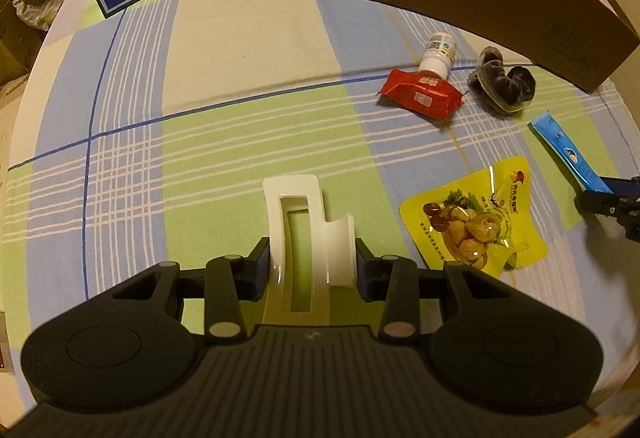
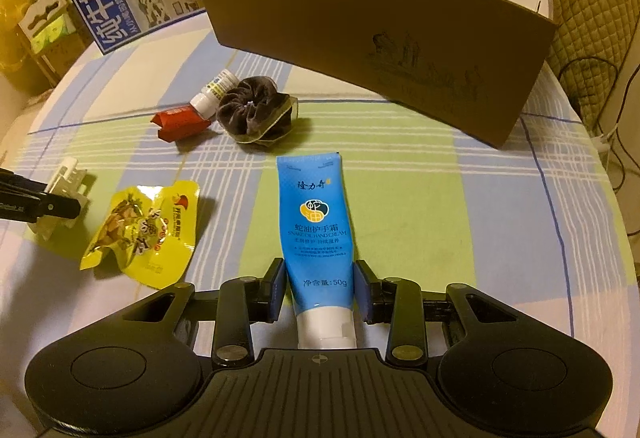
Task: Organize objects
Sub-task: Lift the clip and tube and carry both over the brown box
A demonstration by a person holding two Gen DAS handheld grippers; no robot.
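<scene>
The left tongs are closed narrowly on a white plastic clip, a stiff, glossy moulded piece with a slot through it, low centre of the left wrist view. It looks light and rigid but slick, so the flat sides where the pads sit seem the surest hold.

The right tongs straddle a blue hand cream tube near its white cap, pads close on either side; whether they actually press it I cannot tell. The tube is soft and will dent, so the firmer shoulder by the cap is the better place to take it.

To the left of that frame lies a crinkled yellow snack pouch, light and slippery. Further up are a red packet, a small white bottle and a soft velvety scrunchie. At upper right, a stiff brown cardboard box stands open on the checked cloth of the table, likely where the things go.
</scene>
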